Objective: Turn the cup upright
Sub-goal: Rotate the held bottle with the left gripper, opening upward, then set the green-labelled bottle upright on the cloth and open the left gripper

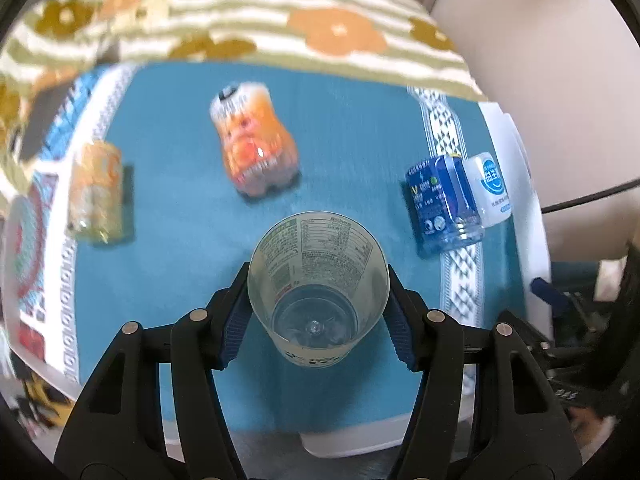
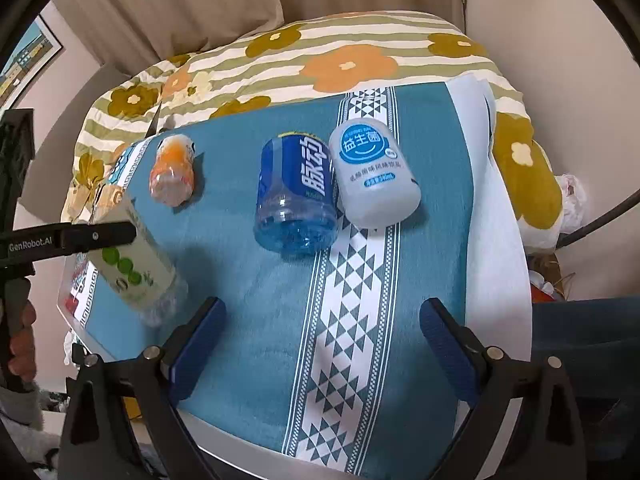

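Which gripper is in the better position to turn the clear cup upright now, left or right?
Left. The left gripper already clamps the clear cup between its pads, while the right gripper is open with nothing between its fingers, above the blue cloth.
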A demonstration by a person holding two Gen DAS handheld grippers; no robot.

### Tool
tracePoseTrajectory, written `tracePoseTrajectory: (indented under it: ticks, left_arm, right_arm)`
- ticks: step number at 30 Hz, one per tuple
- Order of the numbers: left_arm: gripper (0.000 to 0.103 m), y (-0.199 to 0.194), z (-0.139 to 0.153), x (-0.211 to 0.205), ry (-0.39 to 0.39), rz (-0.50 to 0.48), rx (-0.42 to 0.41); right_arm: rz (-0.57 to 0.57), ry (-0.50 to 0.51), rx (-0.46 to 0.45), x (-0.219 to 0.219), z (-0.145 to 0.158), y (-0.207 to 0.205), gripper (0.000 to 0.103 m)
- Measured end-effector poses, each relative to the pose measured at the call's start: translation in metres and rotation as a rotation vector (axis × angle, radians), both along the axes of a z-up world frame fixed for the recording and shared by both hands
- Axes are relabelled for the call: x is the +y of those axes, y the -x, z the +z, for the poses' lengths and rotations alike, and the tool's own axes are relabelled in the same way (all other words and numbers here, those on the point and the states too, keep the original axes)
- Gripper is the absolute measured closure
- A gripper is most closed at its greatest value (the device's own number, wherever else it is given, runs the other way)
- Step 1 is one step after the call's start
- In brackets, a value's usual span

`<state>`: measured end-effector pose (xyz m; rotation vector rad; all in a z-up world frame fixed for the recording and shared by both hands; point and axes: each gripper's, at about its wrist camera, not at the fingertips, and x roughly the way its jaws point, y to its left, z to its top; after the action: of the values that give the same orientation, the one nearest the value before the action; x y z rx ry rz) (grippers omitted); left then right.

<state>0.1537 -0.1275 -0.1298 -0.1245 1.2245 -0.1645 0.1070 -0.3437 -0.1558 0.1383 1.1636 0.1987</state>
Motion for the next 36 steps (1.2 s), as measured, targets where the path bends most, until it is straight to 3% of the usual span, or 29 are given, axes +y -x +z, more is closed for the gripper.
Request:
tracePoseTrajectory:
  ticks: [6,13,21,25,27,29,31,36]
  left_arm:
    - [0.038,0.025,-0.005,-0.009,-0.110,-0.037,-0.256]
    - [0.038,0.032,-0.019,-0.008,-0.111,-0.009,-0.396]
    - [0.036,0.028,-0.026,-0.004,-0.113,0.001,-0.407]
    - [0.033,0.024,-0.031,-0.005,-0.098,-0.002,-0.364]
    - [0.028,0.022,-0.034,-0.005,-0.095,-0.007,-0.336]
    - [0.011,0.021,-0.037,-0.005,-0.092,-0.008,-0.324]
    - [0.002,0.021,-0.038,-0.006,-0.095,-0.014,-0.321]
    - [0.001,0.018,-0.039,-0.007,-0.128,-0.033,-0.304]
  right_arm:
    - [0.022,0.016,-0.026,0.004,-0.009,0.009,0.006]
    - [0.068,0.016,-0.041,0.018,-0.018,0.011,0.006]
    - [0.094,0.015,-0.019,0.025,-0.029,0.010,0.006]
    - [0.102,0.014,-0.018,0.027,-0.030,0.012,0.006]
    - [0.100,0.014,-0.018,0.027,-0.030,0.012,0.006]
    - [0.094,0.010,-0.017,0.027,-0.030,0.011,0.006]
    - [0.090,0.009,-0.016,0.027,-0.030,0.011,0.006]
    - [0.079,0.021,-0.013,0.029,-0.028,0.013,0.006]
